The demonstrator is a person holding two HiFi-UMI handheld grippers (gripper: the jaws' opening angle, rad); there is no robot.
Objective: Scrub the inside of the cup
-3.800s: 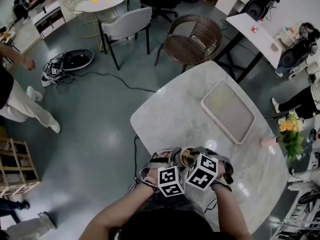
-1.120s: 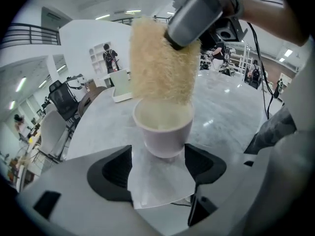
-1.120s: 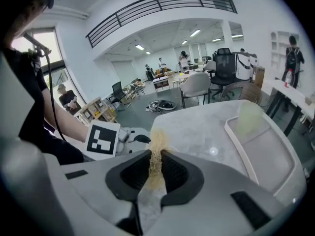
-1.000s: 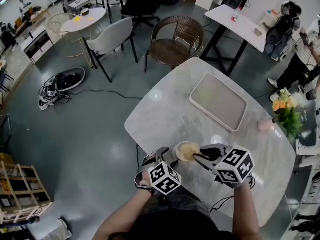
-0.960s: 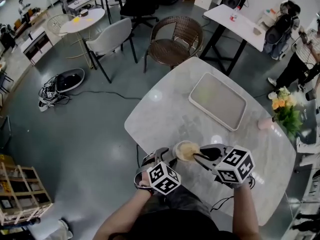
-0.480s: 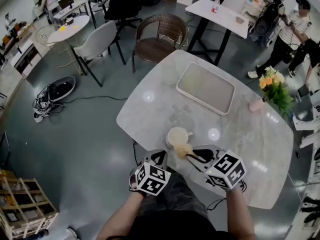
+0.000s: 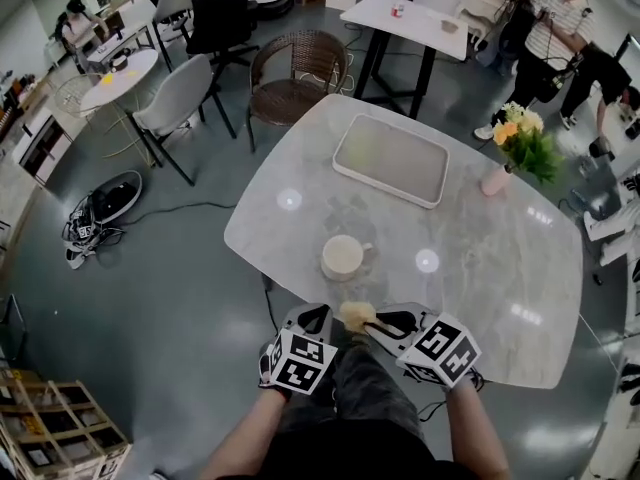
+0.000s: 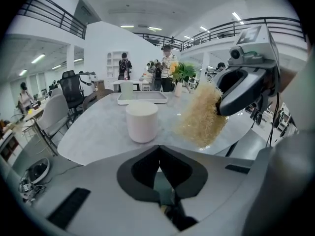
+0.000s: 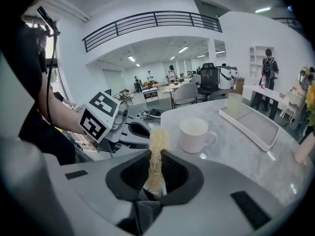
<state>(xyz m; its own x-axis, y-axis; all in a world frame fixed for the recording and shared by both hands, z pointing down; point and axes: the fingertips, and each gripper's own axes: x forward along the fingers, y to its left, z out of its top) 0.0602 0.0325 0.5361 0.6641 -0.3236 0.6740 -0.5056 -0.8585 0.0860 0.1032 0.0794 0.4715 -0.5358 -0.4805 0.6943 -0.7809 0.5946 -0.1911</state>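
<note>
White cup (image 7: 342, 257) stands upright on the marble bench (image 7: 480, 268), handle to the right in the head view. It is free, with nothing in it or touching it.

Both grippers are on the person's side of the cup, at the bench's near edge, clear of the cup. The left gripper (image 8: 158, 149) is nearer than the cup and slightly left of it. Its fingers are pressed together with nothing between them. The left gripper view shows the cup straight ahead of the fingers, well apart.

The right gripper (image 9: 155, 166) is nearer than the cup and to its right. Its fingers are clamped on a tan fibrous scrubber (image 7: 357, 315). The scrubber sticks out past the fingertips toward the cup. It lies between the cup and the right gripper, near the cup but not touching, and outside the rim. The two grippers are close side by side, scrubber tip just beside the left gripper's fingers.

A pale tray (image 7: 390, 160) lies on the bench beyond the cup, well apart. A vase of flowers (image 7: 520, 143) stands beyond the cup to the right, past the tray's right end. A wicker chair (image 7: 295, 68) stands on the floor past the tray, off the bench.
</note>
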